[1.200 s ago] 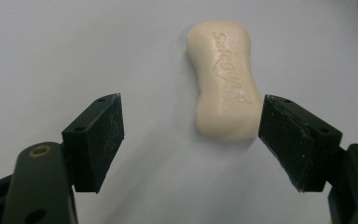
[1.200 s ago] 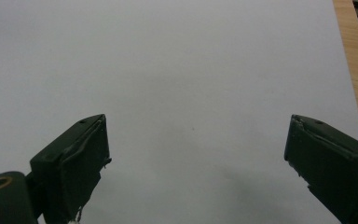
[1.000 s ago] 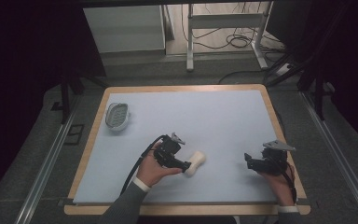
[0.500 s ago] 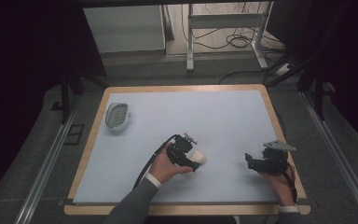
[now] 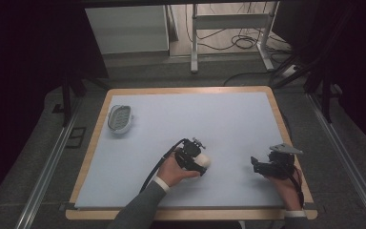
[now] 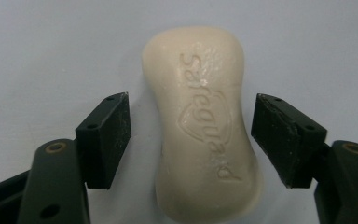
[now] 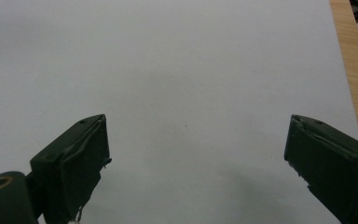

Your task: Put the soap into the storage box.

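Note:
A cream bar of soap (image 6: 200,130) with a pressed-in logo lies flat on the pale blue mat (image 5: 228,124). My left gripper (image 6: 193,116) points down over it with one jaw on each side. The jaws have just been closing, but a narrow gap still shows between each pad and the soap. In the high view the soap (image 5: 205,161) peeks out from under the left gripper (image 5: 199,161), near the front middle of the mat. My right gripper (image 5: 256,163) rests at the front right, wide open, with bare mat between its jaws (image 7: 196,135).
A small grey-white soap dish (image 5: 120,118) sits near the mat's far left edge. A wooden border (image 5: 286,138) frames the mat, and its right strip (image 7: 354,70) runs past the right gripper. Beyond the table stand a metal frame and loose cables on the floor.
My left hand has slid right and dipped, bringing its gripper over the soap, which it now mostly covers. The right hand has stayed put.

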A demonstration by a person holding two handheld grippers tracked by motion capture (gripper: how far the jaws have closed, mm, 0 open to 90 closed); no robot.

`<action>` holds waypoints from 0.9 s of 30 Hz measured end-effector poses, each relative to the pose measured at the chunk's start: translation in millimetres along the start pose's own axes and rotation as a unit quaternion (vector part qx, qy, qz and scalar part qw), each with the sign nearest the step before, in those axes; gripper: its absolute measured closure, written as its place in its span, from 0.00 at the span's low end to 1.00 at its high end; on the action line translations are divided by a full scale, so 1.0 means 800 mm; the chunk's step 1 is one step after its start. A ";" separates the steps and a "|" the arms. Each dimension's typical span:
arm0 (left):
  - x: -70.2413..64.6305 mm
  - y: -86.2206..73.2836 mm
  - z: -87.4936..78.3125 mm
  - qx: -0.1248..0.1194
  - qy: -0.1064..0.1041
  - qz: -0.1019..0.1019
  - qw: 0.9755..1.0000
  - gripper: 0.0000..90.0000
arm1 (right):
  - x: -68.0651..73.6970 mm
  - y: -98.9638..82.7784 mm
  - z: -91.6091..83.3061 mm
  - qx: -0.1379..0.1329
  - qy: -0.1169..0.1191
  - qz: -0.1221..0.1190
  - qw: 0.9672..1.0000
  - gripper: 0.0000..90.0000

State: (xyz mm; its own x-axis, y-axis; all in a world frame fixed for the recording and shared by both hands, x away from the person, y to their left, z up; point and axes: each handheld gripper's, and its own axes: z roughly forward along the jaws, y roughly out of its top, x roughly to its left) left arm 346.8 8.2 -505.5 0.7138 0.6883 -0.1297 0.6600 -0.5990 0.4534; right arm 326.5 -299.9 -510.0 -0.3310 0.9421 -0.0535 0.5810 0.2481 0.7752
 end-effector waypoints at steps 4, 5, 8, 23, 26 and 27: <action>0.002 0.001 0.002 0.008 -0.006 -0.005 1.000 0.36 | -0.001 0.000 0.000 0.000 0.000 0.001 1.000 0.07; 0.003 0.002 0.003 0.011 -0.009 -0.007 1.000 0.37 | -0.001 0.000 0.000 0.000 -0.001 0.001 1.000 0.07; 0.002 0.003 0.002 0.015 -0.009 -0.004 1.000 0.40 | -0.001 0.000 0.000 0.000 -0.002 0.001 1.000 0.07; -0.009 0.005 0.006 0.019 0.022 0.001 1.000 0.48 | -0.005 0.000 -0.001 0.001 -0.007 0.007 1.000 0.07; -0.010 0.004 0.006 0.014 0.028 0.005 0.999 0.54 | -0.005 0.000 -0.001 0.001 -0.006 0.007 1.000 0.07; -0.010 0.004 0.006 0.014 0.028 0.005 0.999 0.55 | -0.005 0.000 -0.001 0.001 -0.006 0.007 1.000 0.07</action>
State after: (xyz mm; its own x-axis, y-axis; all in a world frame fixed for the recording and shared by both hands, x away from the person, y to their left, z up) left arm 344.3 -0.6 -507.1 0.7066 0.7035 -0.0757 0.6600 -0.6167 0.4289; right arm 327.0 -303.9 -509.0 -0.3136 0.9482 -0.0511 0.5873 0.2360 0.7742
